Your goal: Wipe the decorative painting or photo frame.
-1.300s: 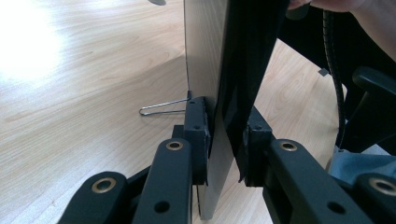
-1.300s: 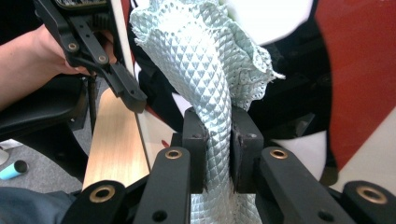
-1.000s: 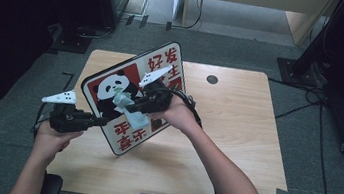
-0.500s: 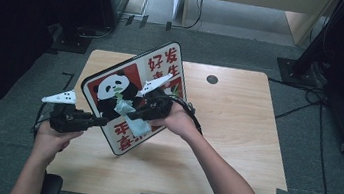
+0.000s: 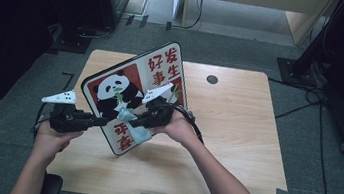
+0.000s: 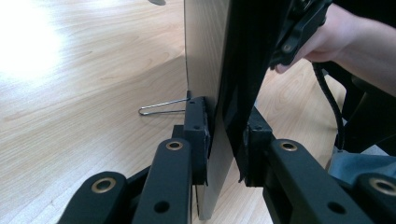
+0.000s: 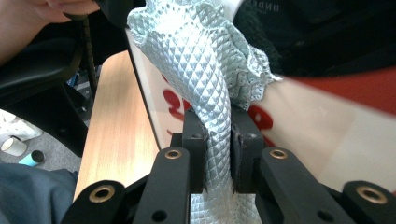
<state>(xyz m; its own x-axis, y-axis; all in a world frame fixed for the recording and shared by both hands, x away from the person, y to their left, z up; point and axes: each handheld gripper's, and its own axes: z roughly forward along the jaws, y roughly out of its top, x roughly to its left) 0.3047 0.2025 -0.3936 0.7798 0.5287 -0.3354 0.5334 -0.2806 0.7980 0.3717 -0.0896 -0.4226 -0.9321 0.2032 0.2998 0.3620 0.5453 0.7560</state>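
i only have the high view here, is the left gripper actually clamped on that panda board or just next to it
Observer: Clamped. In the left gripper view the left gripper pinches the panda board edge between both pads.
Operator: what's the right one holding
Observer: The right gripper is shut on a pale green cloth with a diamond weave.
Operator: anything behind the board
Observer: A wire stand sticks out from its back.

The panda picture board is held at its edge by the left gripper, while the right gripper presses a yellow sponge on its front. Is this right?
Not quite: the right gripper holds a pale blue-green cloth, not a yellow sponge, as the right gripper view shows. The left gripper does clamp the board's edge.
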